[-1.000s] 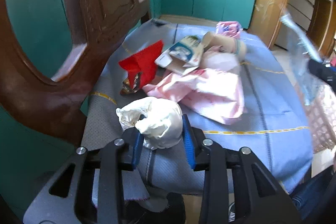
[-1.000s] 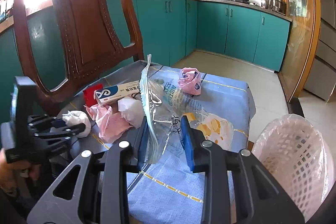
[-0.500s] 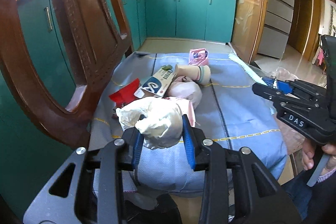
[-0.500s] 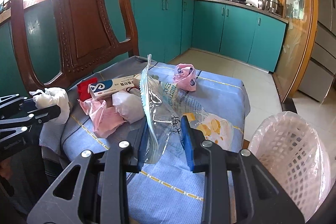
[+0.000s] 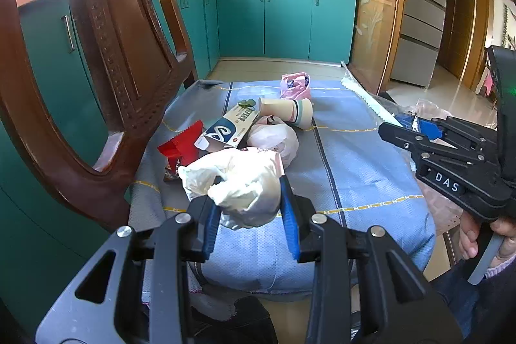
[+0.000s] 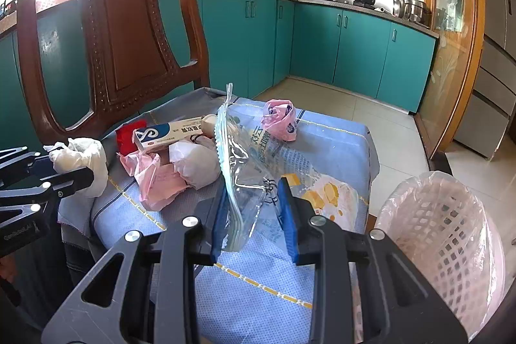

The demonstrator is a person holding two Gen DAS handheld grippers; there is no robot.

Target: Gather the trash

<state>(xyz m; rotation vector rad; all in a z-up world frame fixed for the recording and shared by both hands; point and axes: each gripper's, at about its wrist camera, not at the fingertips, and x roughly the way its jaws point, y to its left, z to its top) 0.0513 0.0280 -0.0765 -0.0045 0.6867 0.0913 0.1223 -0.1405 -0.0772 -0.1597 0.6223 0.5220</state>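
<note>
My left gripper (image 5: 250,211) is shut on a crumpled white wad (image 5: 238,186) and holds it above the near edge of the blue-cloth seat (image 5: 354,170). The wad also shows in the right wrist view (image 6: 84,160). My right gripper (image 6: 253,215) is shut on a clear printed plastic bag (image 6: 248,163), which stands up between the fingers. On the seat lie a toothpaste box (image 5: 230,126), a red wrapper (image 5: 180,144), a paper cup (image 5: 287,110), pink paper (image 6: 161,179), a white bag (image 5: 274,141) and a pink bundle (image 6: 280,118).
A white lattice bin with a pink liner (image 6: 441,234) stands on the floor at the right of the seat. The brown wooden chair back (image 5: 106,54) rises at the left. Teal kitchen cabinets (image 5: 283,21) line the far wall.
The left gripper has lifted and levelled with the wad in it, so the view now looks across the seat. The right gripper with the bag has come into the left view at right.
</note>
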